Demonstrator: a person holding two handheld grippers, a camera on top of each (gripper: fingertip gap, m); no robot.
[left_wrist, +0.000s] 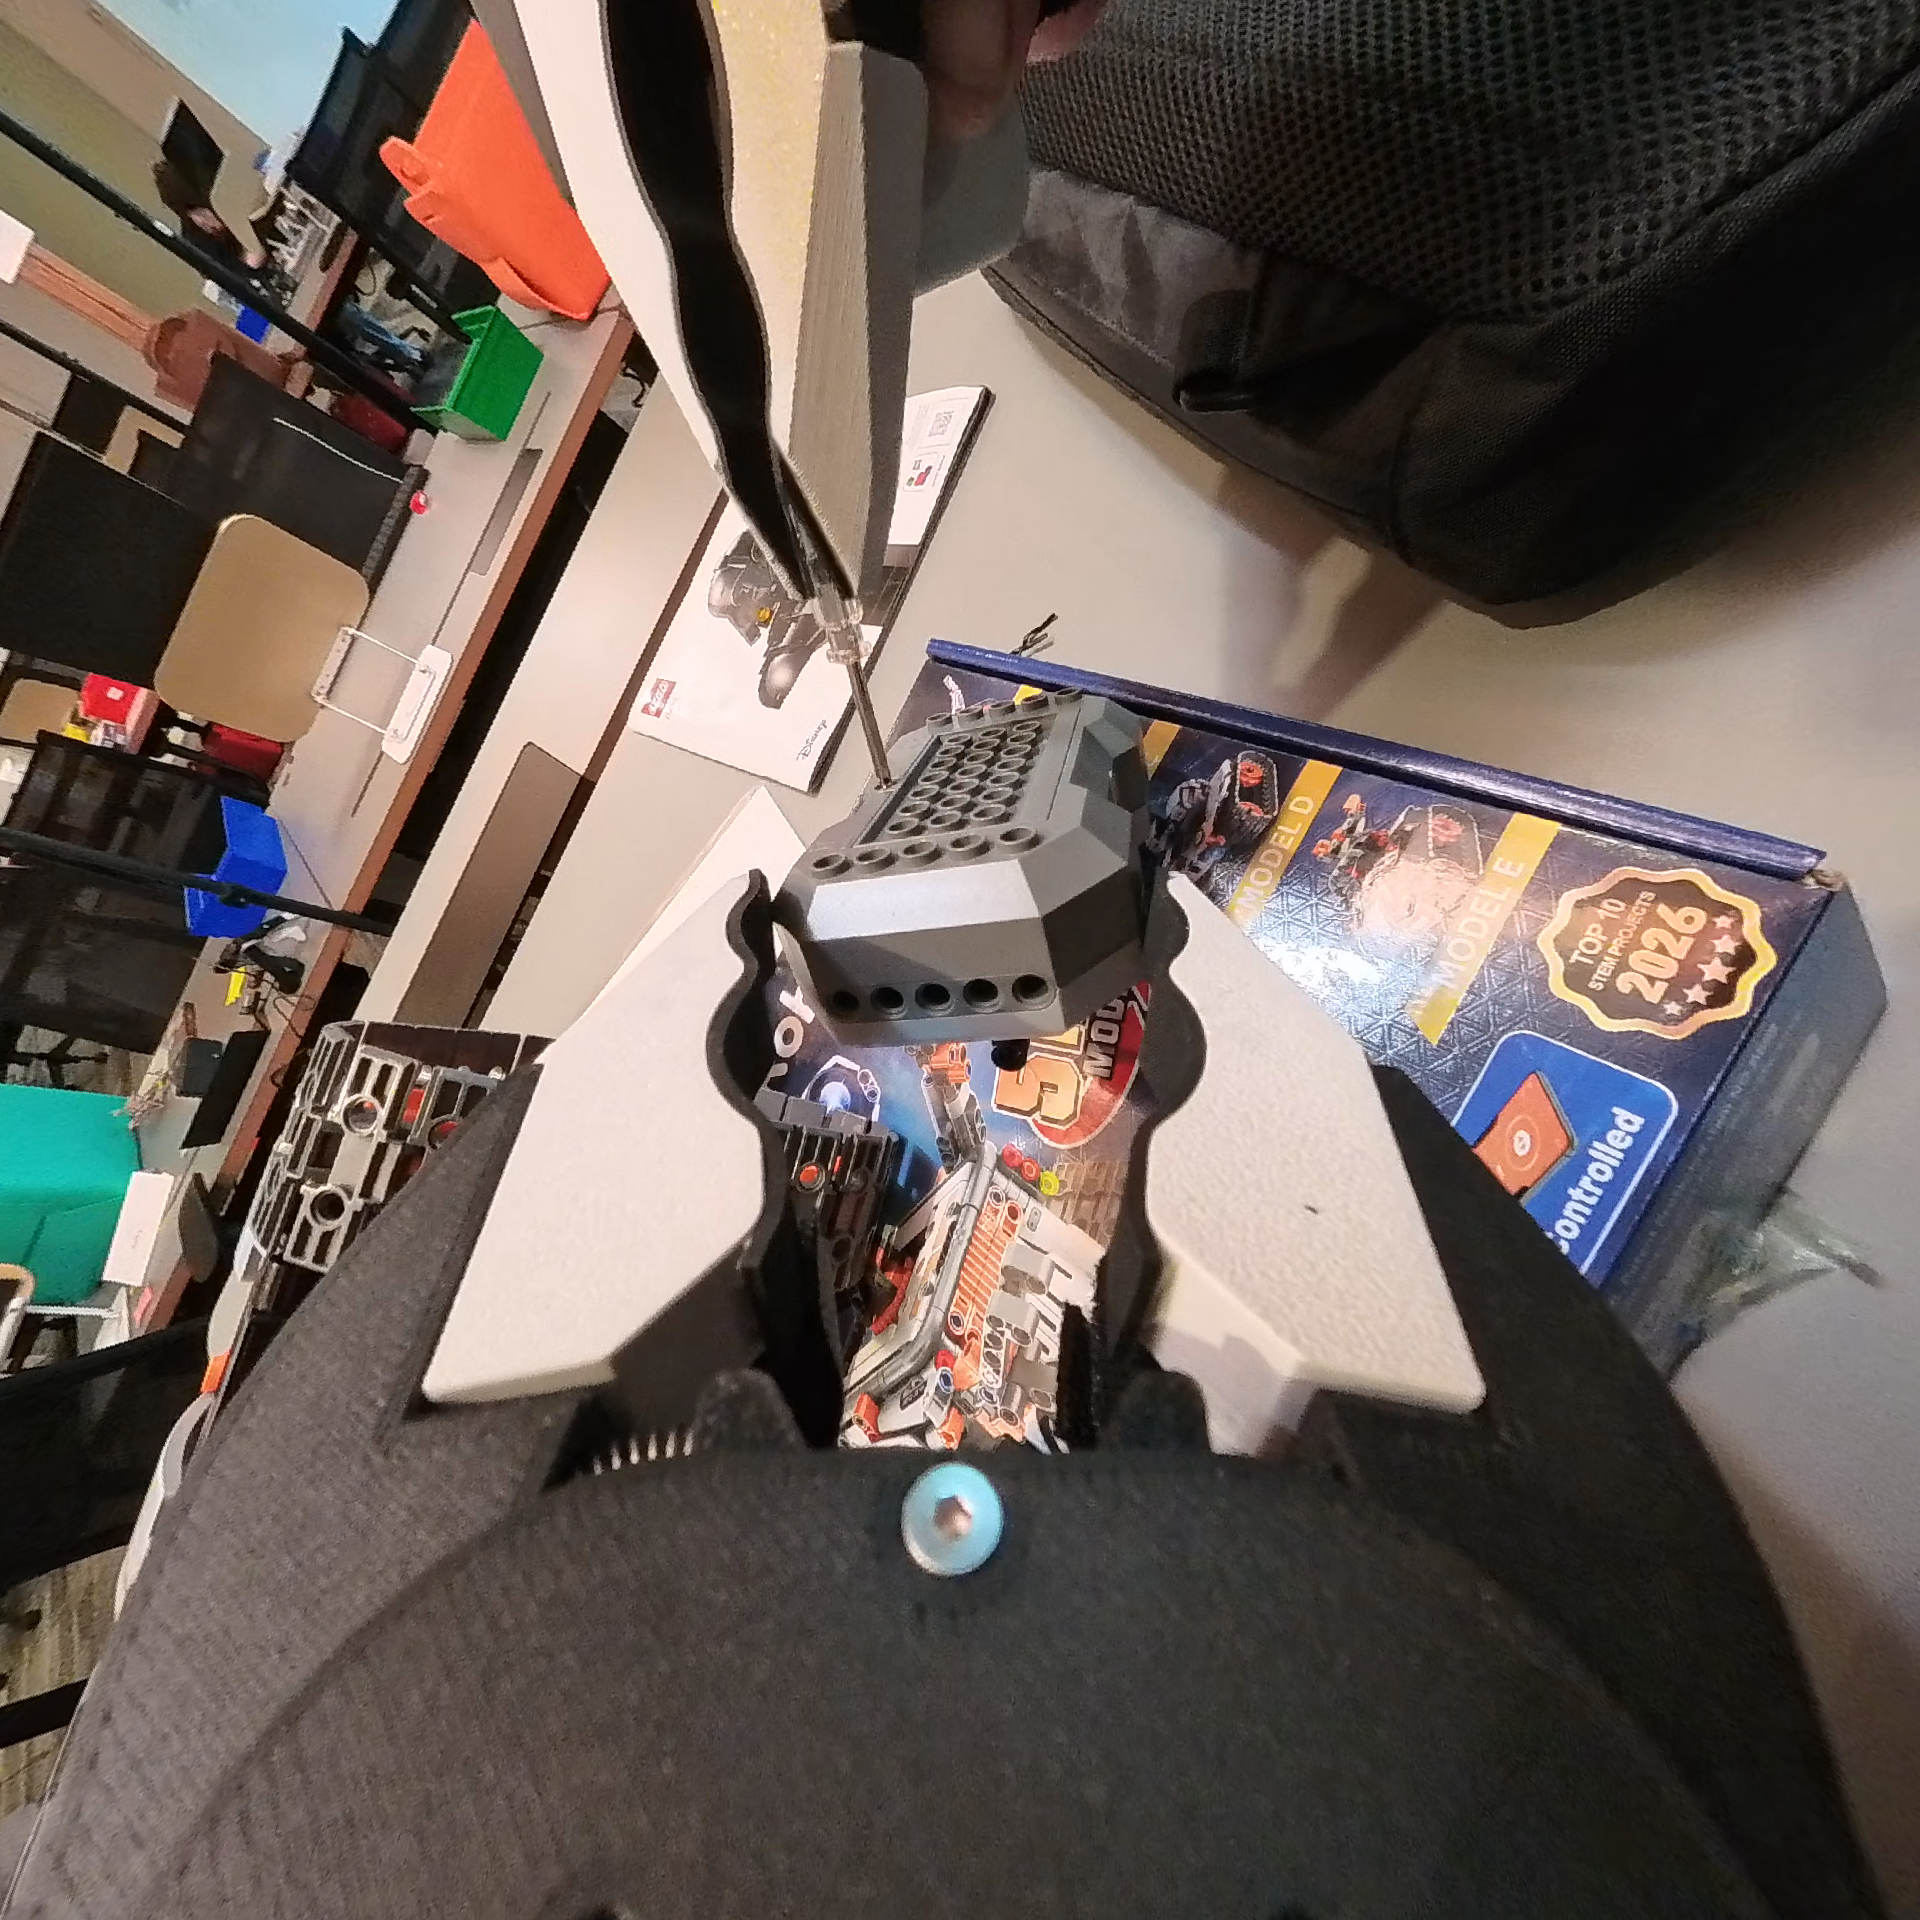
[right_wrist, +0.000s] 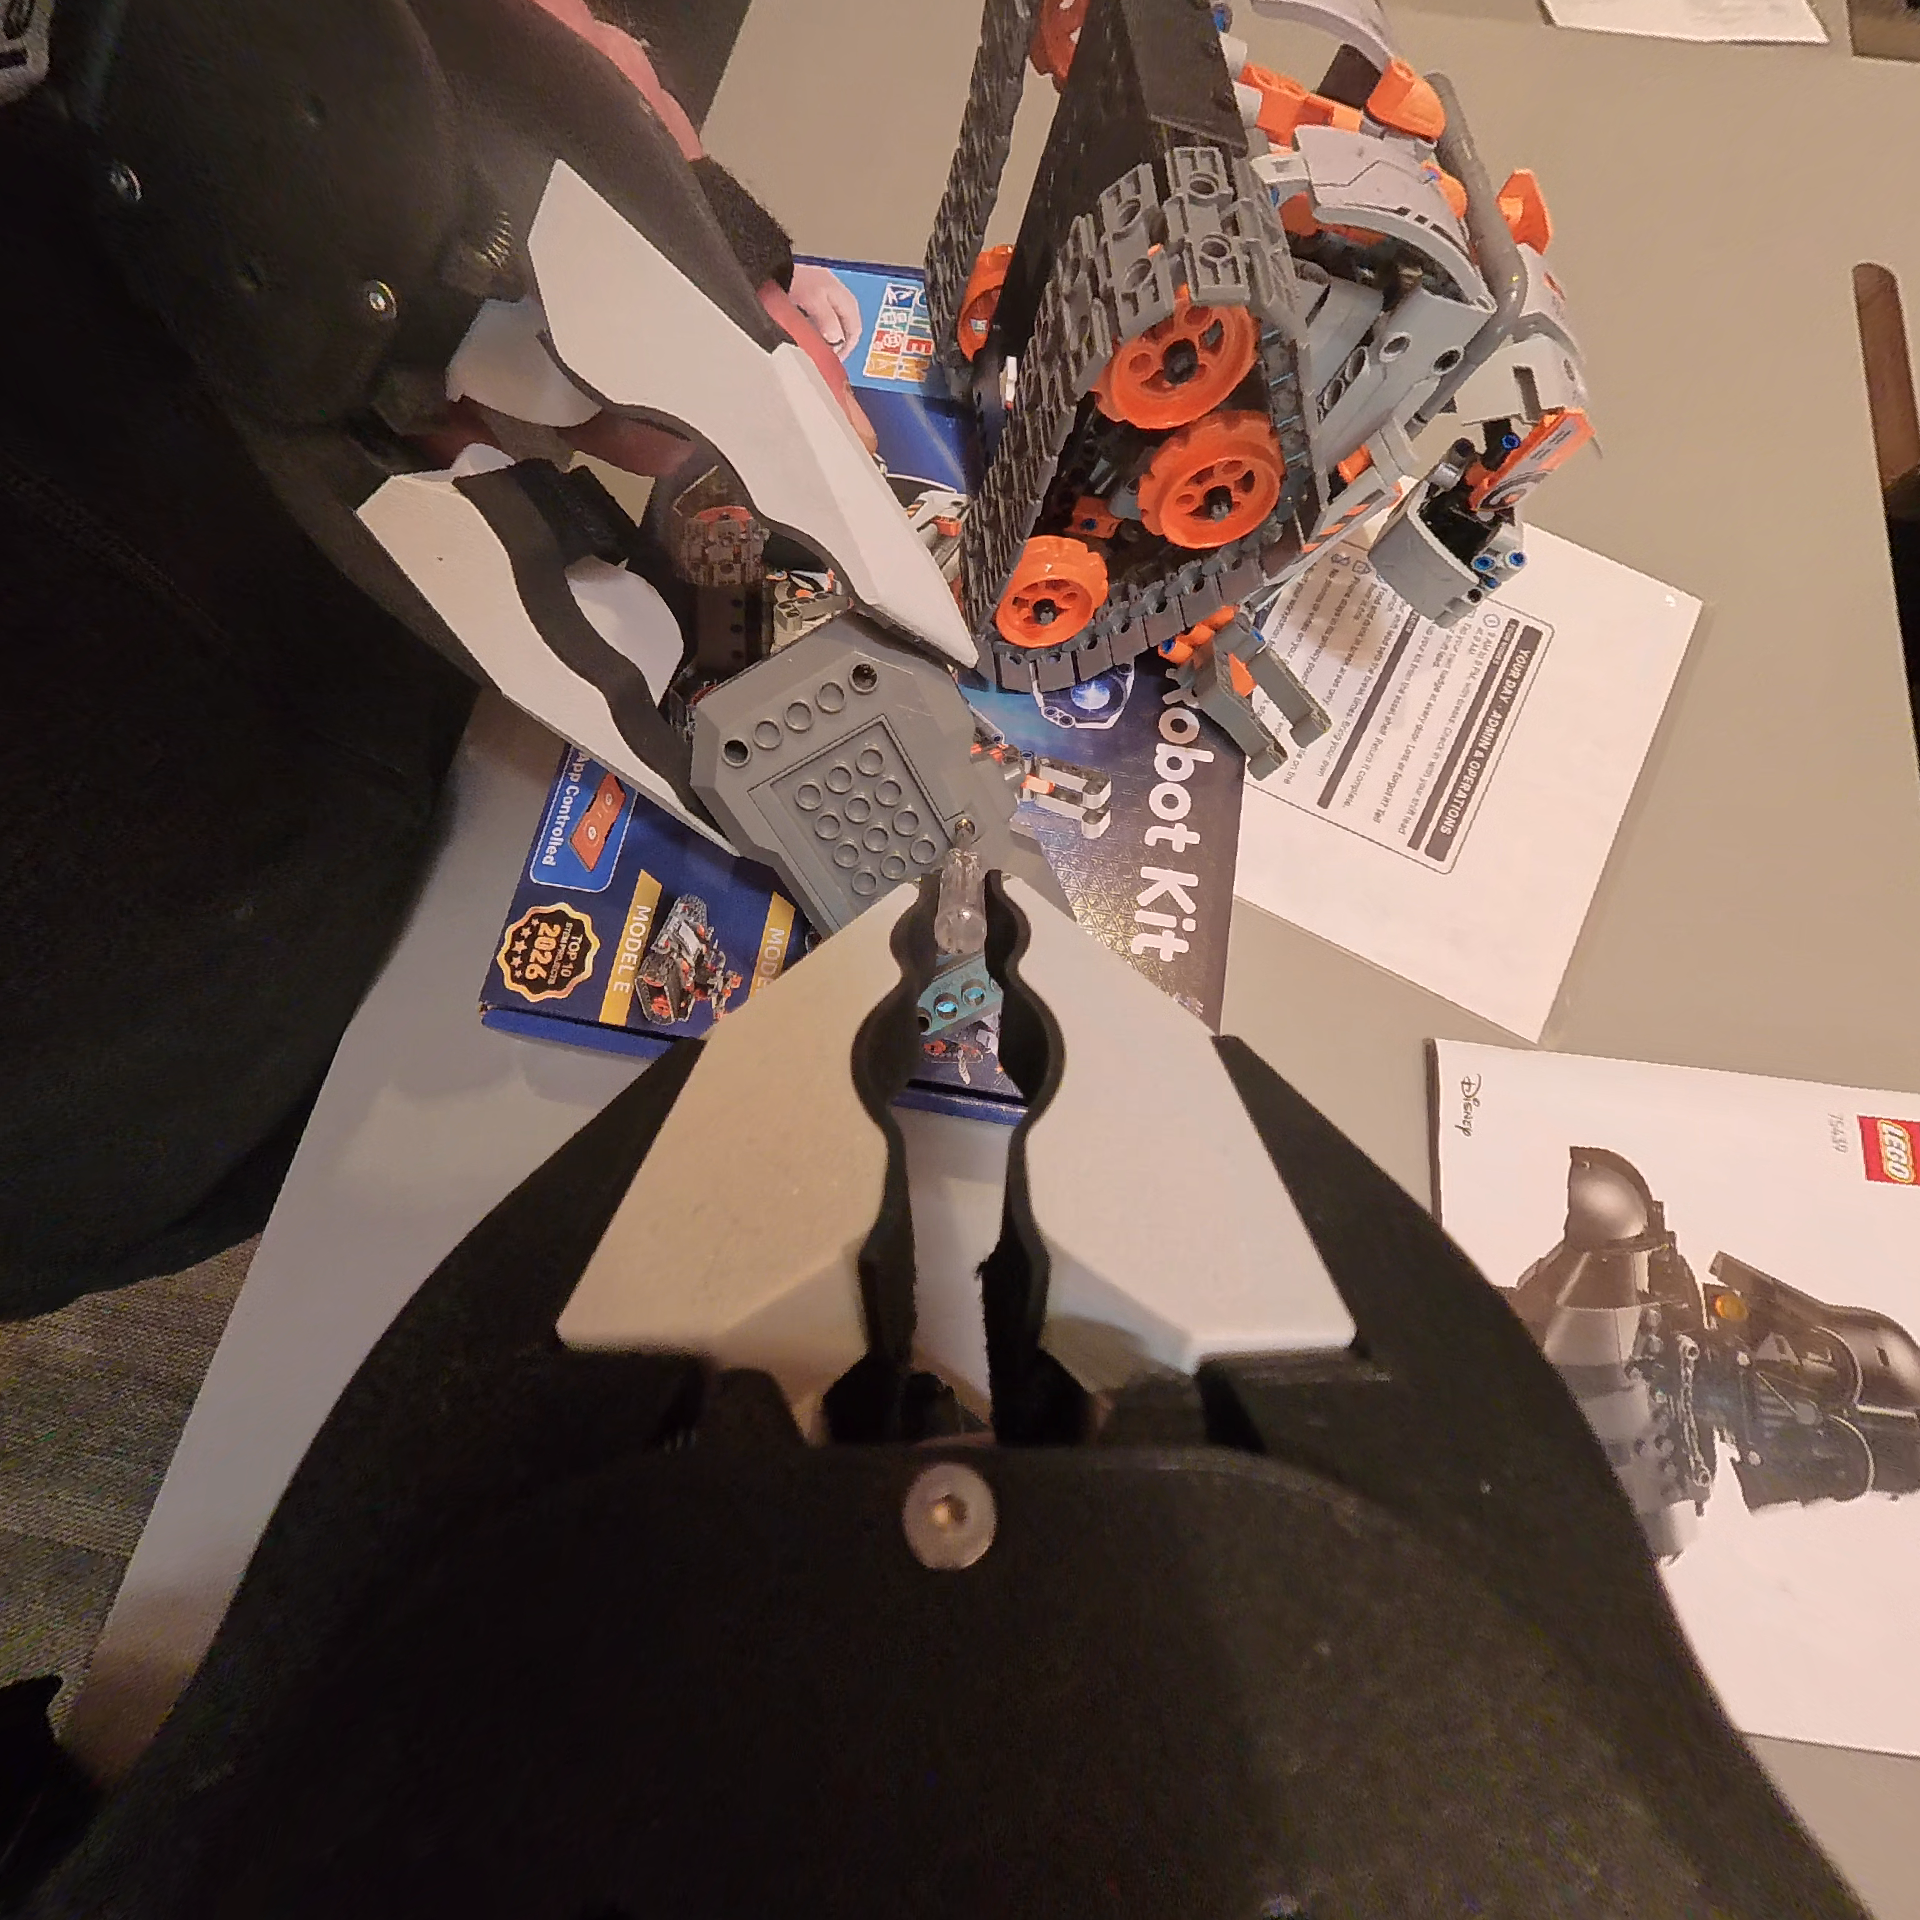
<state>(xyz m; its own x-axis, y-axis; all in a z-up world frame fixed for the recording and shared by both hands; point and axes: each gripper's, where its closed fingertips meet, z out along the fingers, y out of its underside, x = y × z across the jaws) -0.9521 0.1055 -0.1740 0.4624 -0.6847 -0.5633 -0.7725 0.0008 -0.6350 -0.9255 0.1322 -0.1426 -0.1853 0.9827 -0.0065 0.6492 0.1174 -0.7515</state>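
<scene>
Grey studded block (left_wrist: 961, 883) clamped in left jaws over blue kit box (left_wrist: 1621, 1049), right jaws gripping clear-handled screwdriver (right_wrist: 958, 896)

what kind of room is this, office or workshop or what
Probably a shared office or lab used for building kits. Long desks carry coloured storage bins with dark office chairs beside them, and on the near table stand a tracked brick-built robot model, its blue kit box and instruction booklets.

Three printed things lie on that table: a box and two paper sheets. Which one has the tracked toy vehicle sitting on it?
The blue kit box: the orange-wheeled tracked vehicle stands on it. The black-and-white text sheet and the dark-model booklet carry nothing.
</scene>
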